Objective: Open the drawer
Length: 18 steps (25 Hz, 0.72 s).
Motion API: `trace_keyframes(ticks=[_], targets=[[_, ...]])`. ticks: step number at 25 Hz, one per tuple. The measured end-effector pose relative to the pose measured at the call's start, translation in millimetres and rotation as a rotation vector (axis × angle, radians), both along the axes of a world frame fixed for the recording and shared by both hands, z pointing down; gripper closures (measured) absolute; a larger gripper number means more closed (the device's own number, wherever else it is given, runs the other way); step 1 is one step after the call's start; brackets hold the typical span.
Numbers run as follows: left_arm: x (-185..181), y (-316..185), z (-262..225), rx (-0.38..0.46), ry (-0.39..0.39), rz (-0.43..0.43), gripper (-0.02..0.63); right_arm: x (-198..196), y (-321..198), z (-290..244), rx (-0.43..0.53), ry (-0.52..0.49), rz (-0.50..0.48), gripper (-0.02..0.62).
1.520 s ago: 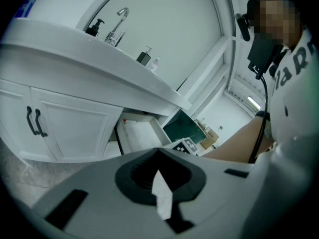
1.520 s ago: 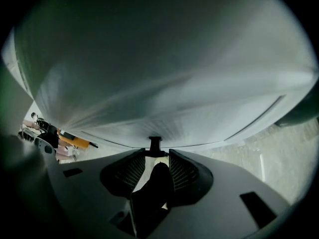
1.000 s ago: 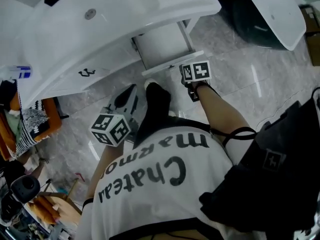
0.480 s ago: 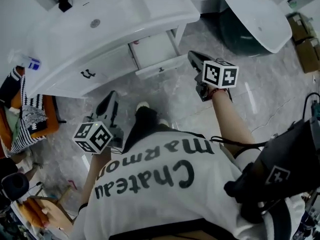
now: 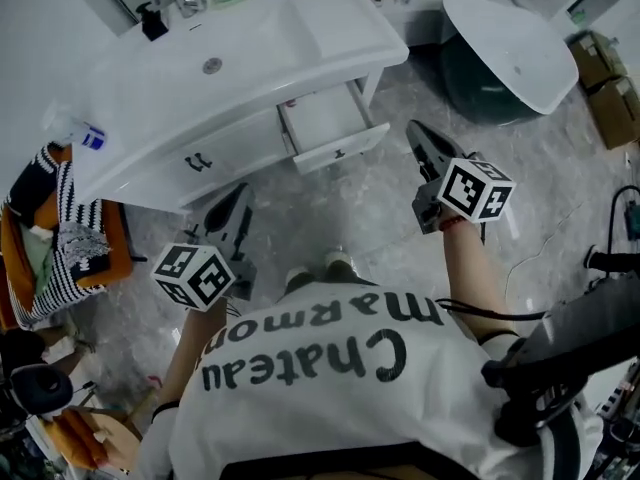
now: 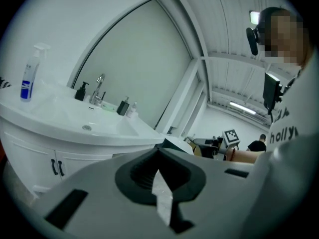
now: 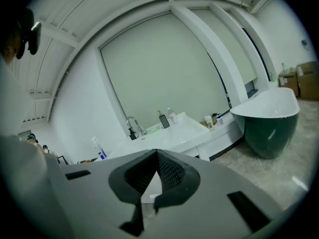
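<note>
Drawer (image 5: pixel 335 128) out, nothing gripped.
It juts from the vanity (image 5: pixel 240 140) at upper centre. Your left claw (image 5: pixel 238 196) and right claw (image 5: pixel 418 133) hang closed and empty nearby, so a careless right swing could knock it shut.

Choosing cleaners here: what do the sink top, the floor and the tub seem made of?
Sink top: glossy white, likely ceramic or cast resin. Floor: polished grey marble or marble-look tile, veined, with glare streaks. Tub: glossy white inside, dark green outside, possibly acrylic.
</note>
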State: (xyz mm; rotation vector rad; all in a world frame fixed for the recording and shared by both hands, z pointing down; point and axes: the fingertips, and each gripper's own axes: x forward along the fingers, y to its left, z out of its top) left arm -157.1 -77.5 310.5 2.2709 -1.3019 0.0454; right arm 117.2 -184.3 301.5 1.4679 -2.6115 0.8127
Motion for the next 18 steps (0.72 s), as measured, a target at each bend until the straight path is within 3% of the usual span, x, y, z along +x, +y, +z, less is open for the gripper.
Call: trace_keyframes(ticks=[7, 18], targets=[[-13, 5, -1, 0.015, -0.005, 0.044, 0.603, -15, 25, 3, 0.033, 0.159, 0.005, 0.584], [-25, 3, -3, 0.029, 0.012, 0.055, 0.603, -28, 37, -6, 0.050, 0.181, 0.017, 0.584]])
